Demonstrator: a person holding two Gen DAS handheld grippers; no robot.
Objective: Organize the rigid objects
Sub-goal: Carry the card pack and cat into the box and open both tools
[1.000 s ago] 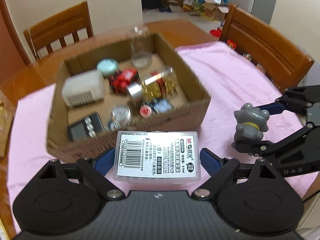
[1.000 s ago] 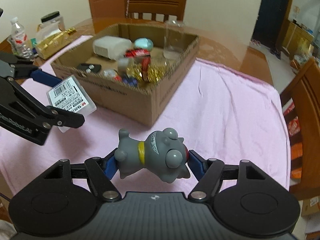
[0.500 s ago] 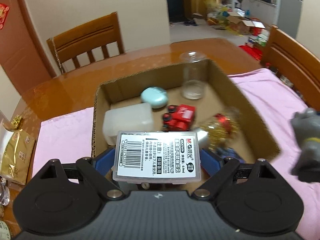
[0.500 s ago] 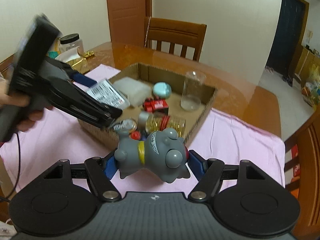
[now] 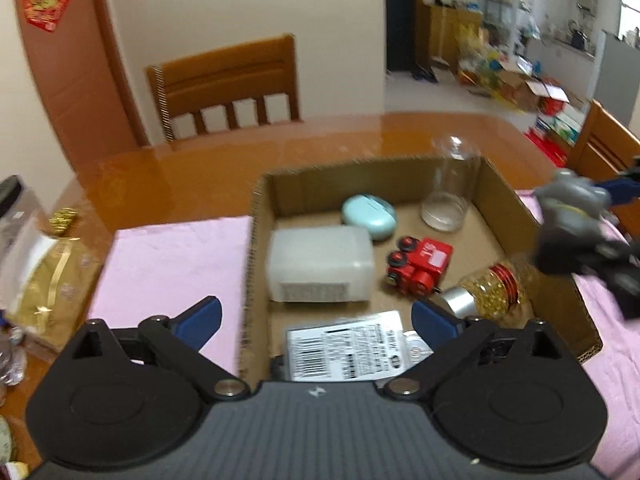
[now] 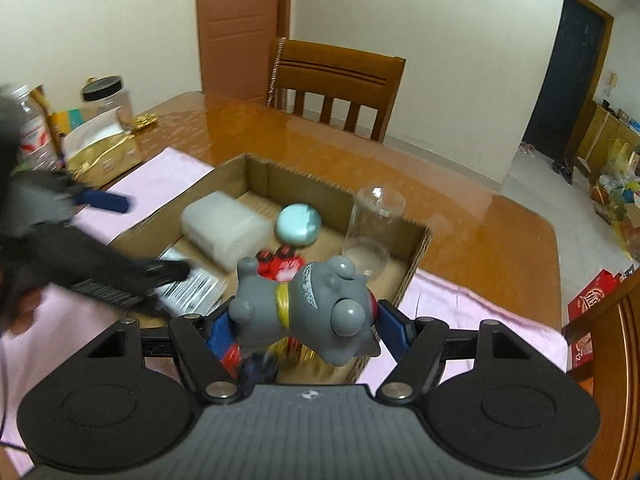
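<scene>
Little can be read. Between and just below the left jaws, a flat clear case [image 5: 347, 346] bears a white label with a barcode and rows of small print, too blurred to make out. Farther ahead of those jaws, a red toy vehicle [image 5: 419, 265] carries white marks on its top that look like digits, not legible. A white semi-clear box [image 5: 320, 264] has a small printed strip on its near side, unreadable.
</scene>
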